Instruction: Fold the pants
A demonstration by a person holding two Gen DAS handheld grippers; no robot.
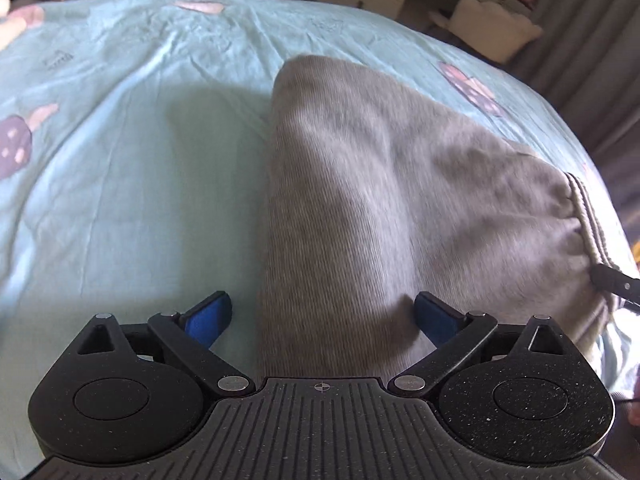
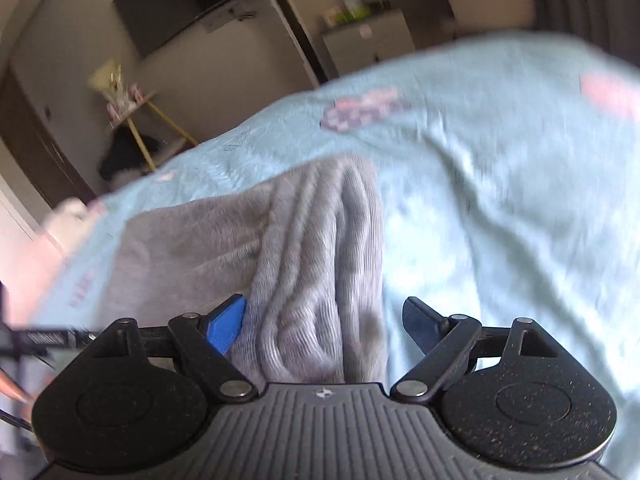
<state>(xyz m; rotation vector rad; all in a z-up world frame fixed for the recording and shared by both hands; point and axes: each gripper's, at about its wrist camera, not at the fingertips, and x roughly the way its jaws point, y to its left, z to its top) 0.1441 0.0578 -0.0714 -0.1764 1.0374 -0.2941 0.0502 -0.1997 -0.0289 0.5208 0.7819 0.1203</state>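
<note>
Underneath, a pale blue sheet (image 1: 120,168) is spread over the bed, with a cabinet (image 2: 368,46) seen at 12 o'clock. Grey pants (image 1: 380,200) are laid on it. The left gripper (image 1: 322,318) and the right gripper (image 2: 324,324) are held spread wide, cloth between their fingers.

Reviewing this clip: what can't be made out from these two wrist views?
- Left wrist view: the near end of the grey pants is hidden under the left gripper.
- Left wrist view: the right gripper at the ribbed waistband is cut off by the frame edge.
- Right wrist view: motion blur smears the bedsheet prints.
- Right wrist view: the right gripper body hides any fabric contact.
</note>
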